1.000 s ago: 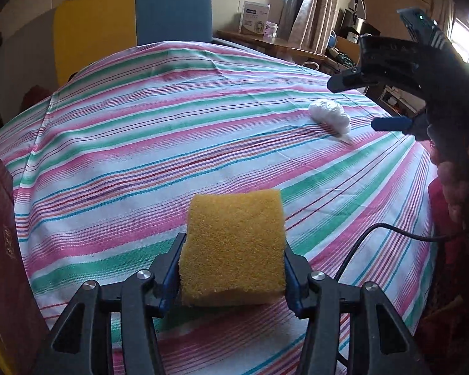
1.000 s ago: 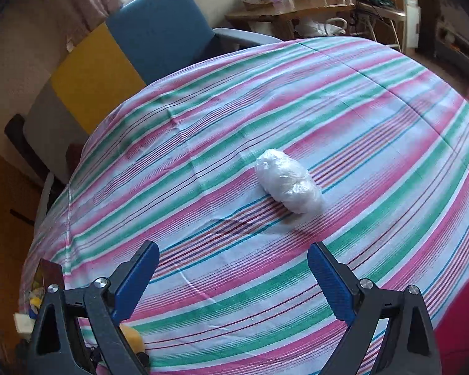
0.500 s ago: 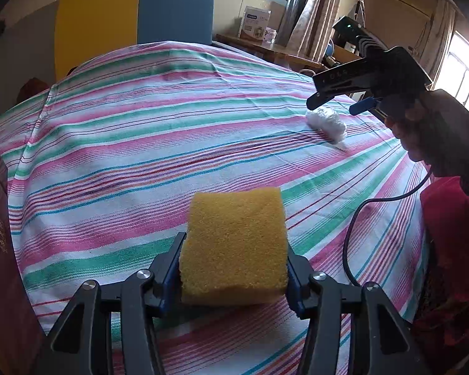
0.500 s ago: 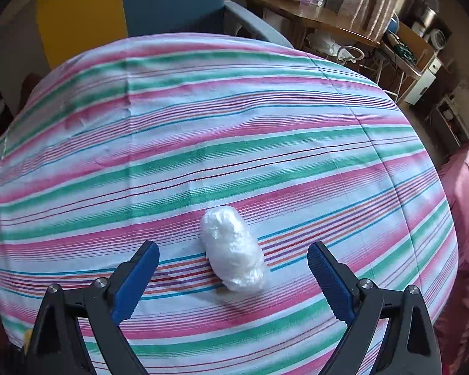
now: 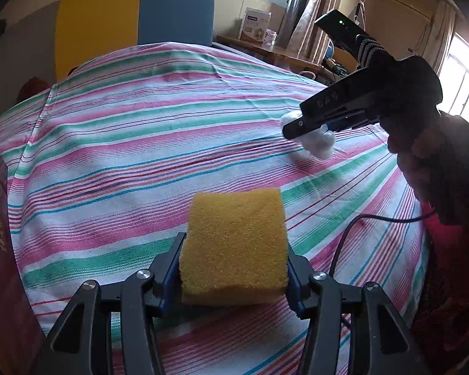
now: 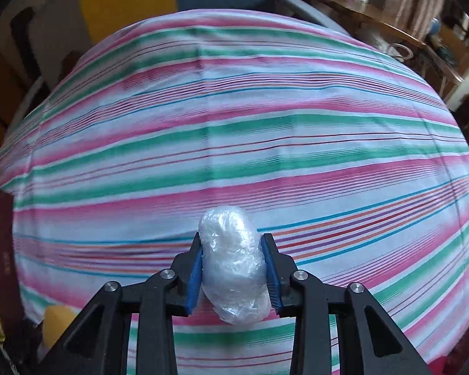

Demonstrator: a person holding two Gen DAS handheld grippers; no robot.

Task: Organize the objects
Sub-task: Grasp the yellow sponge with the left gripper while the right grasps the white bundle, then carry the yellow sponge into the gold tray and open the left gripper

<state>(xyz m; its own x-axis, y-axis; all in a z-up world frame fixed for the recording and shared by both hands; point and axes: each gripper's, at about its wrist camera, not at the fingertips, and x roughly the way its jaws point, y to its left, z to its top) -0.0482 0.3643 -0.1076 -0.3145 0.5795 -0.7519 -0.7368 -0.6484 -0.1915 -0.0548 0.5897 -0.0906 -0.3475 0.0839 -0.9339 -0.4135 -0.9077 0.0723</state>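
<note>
A yellow sponge (image 5: 234, 218) is gripped between the blue pads of my left gripper (image 5: 234, 247), held just above the striped tablecloth (image 5: 125, 143). A white lump wrapped in clear plastic film (image 6: 231, 265) lies on the cloth at the right. My right gripper (image 6: 232, 243) points steeply down over it, its jaws closing, and both blue pads press the lump's sides. The left wrist view shows that gripper (image 5: 309, 125) on the lump (image 5: 320, 145), held by a person's hand (image 5: 422, 159). The sponge (image 6: 57, 322) also shows low at the left of the right wrist view.
A dark red box (image 5: 0, 234) stands at the table's left edge. A yellow and blue chair (image 5: 134, 15) is behind the table. A wooden desk (image 5: 284, 53) with a carton stands at the back right. A black cable (image 5: 353, 231) crosses the cloth's right side.
My right gripper swung over the wrapped lump, dropped onto it and its wide jaws came together on it. The left gripper with the sponge stayed put.
</note>
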